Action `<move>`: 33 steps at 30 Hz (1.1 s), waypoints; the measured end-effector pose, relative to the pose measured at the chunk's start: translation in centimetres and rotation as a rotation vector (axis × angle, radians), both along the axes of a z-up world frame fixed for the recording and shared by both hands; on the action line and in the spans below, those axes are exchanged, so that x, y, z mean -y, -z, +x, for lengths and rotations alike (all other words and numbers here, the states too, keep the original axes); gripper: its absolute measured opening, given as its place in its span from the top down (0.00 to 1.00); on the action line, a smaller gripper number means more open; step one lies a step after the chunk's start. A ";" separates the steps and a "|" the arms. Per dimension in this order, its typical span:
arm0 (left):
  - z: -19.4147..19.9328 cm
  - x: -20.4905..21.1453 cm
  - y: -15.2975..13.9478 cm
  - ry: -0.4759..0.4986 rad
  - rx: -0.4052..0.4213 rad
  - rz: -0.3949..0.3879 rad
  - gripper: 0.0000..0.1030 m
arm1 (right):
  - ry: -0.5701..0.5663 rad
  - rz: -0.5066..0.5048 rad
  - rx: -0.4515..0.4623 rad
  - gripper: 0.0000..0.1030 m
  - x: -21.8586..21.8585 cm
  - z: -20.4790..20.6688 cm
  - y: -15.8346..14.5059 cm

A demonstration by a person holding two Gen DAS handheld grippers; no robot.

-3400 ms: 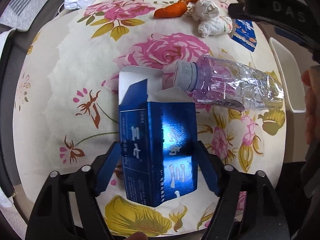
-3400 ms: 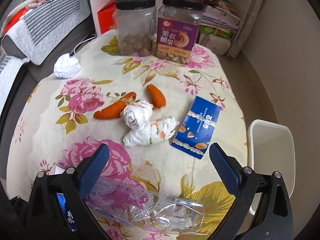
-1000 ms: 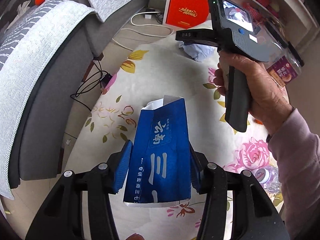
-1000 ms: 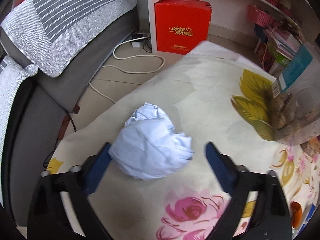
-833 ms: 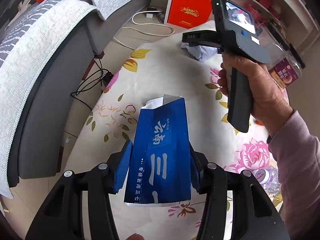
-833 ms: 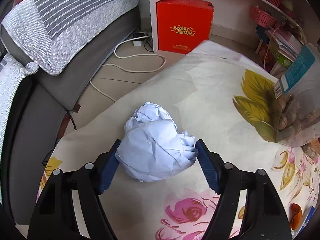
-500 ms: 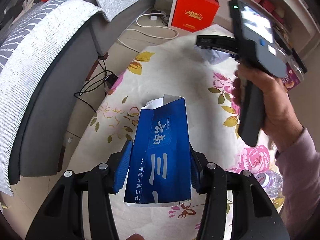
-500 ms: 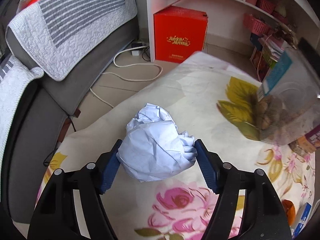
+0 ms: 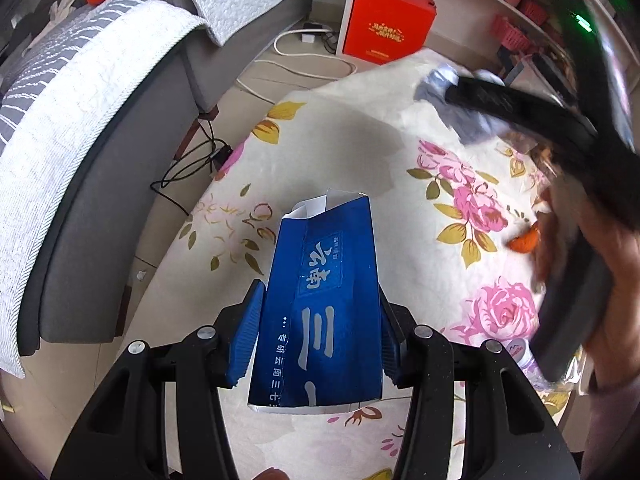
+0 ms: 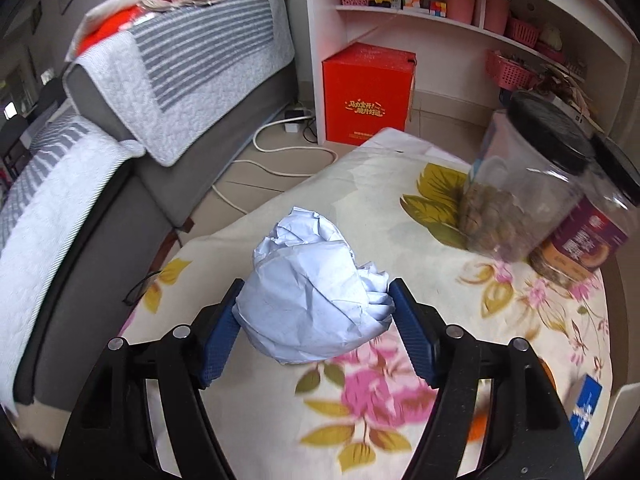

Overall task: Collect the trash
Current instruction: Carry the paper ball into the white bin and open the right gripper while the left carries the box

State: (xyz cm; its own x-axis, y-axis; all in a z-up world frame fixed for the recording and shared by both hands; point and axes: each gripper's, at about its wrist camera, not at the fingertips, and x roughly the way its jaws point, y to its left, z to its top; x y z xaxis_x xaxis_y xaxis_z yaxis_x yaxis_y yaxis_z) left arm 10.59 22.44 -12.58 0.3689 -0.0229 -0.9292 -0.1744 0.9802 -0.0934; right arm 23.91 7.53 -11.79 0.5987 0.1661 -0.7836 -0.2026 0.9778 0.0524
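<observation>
Left hand-held gripper: clamped on the blue carton, a blue pad pressed flat to each side, low centre of the left wrist view.
Blue carton: upright between the pads, open white flap at its top edge, white characters down its face, hanging above the desk.
Right hand-held gripper: closed on the crumpled paper ball, both pads touching its sides, low centre of the right wrist view.
Crumpled paper ball: pale blue-white, bulging up and out past the pads, clear of the floral cloth beneath it.
Same pair from the left wrist view: the right tool shows as a blurred black bar in the upper right, the paper ball at its tip, a hand gripping the handle at the right edge.
Desk: covered by a cream cloth with pink roses and yellow leaves.
Trash left on the desk: an orange scrap at right of the left wrist view; a clear plastic bottle peeking out low right, partly hidden by the hand.
Jars: two black-lidded clear jars at right of the right wrist view, blurred.
Background: grey sofa at left, red box on the floor, white shelf above it.
</observation>
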 end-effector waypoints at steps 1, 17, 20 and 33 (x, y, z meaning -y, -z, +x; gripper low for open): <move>-0.1 0.0 -0.2 -0.003 0.006 0.000 0.51 | -0.004 0.001 0.010 0.34 0.3 -1.0 -0.4; -1.2 4.0 -3.1 -0.007 0.136 0.054 0.51 | 0.019 0.056 0.084 0.33 7.1 -9.2 -3.8; -1.2 5.2 -3.4 0.003 0.150 0.059 0.51 | 0.026 0.047 0.101 0.33 8.4 -10.2 -4.0; -1.1 9.9 -5.0 0.035 0.254 0.108 0.51 | 0.088 0.070 0.166 0.33 13.5 -14.1 -4.7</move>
State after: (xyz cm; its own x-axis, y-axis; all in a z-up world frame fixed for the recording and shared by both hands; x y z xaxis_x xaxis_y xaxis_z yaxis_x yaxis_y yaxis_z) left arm 9.47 12.57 -7.63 0.5913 0.0542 -0.8047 -0.1242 0.9920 -0.0245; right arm 9.85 -5.99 -7.05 0.7335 0.1576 -0.6611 -0.1277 0.9874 0.0937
